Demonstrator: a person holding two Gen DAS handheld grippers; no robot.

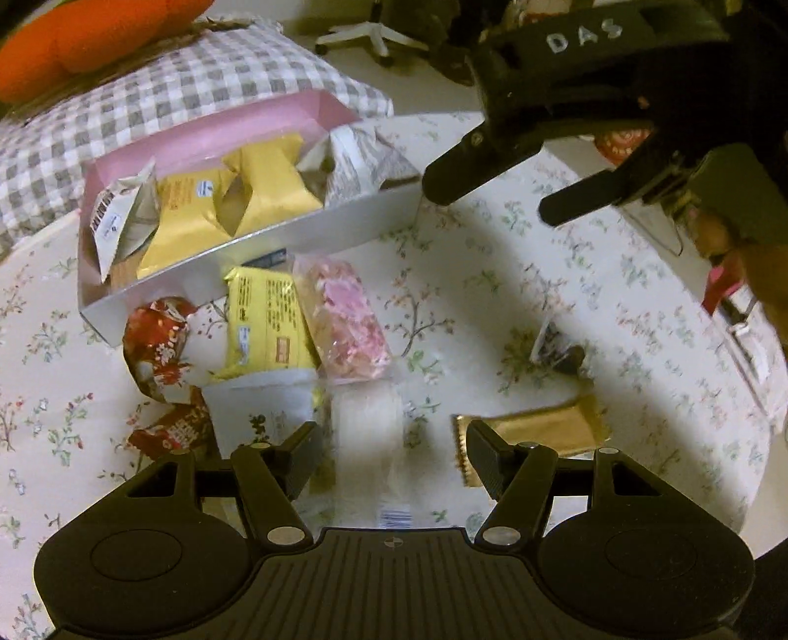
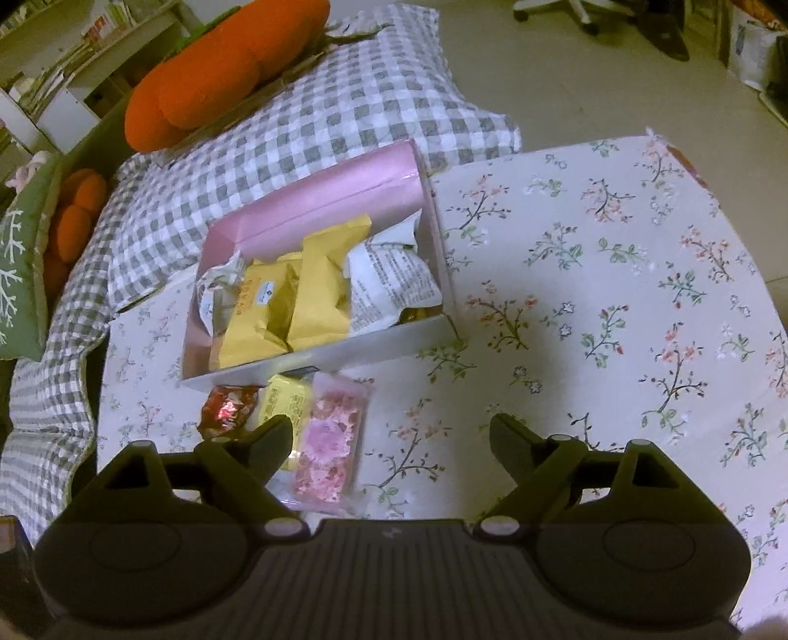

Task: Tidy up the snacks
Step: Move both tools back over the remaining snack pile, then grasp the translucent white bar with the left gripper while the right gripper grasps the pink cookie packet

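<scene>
An open box point(image 1: 246, 241) with a pink lining holds yellow and white printed packets; in the right wrist view the box point(image 2: 320, 354) lies ahead to the left. In front of it lie loose snacks: a red packet point(image 1: 157, 344), a yellow packet point(image 1: 268, 320), a pink snack point(image 1: 344, 320) and a gold bar point(image 1: 541, 433). My left gripper point(image 1: 391, 458) is open low over a clear white packet point(image 1: 367, 433), whose sides its pads do not press. My right gripper point(image 2: 391, 433) is open over bare cloth, with the pink snack point(image 2: 330, 443) by its left finger. The right gripper point(image 1: 492, 202) hovers right of the box.
The floral cloth point(image 2: 591, 295) covers a round table. A grey checked pillow point(image 2: 344, 98) and an orange carrot plush point(image 2: 221, 69) lie behind the box. A small dark wrapper point(image 1: 561, 354) lies mid-table. A chair base point(image 1: 374, 34) stands on the floor beyond.
</scene>
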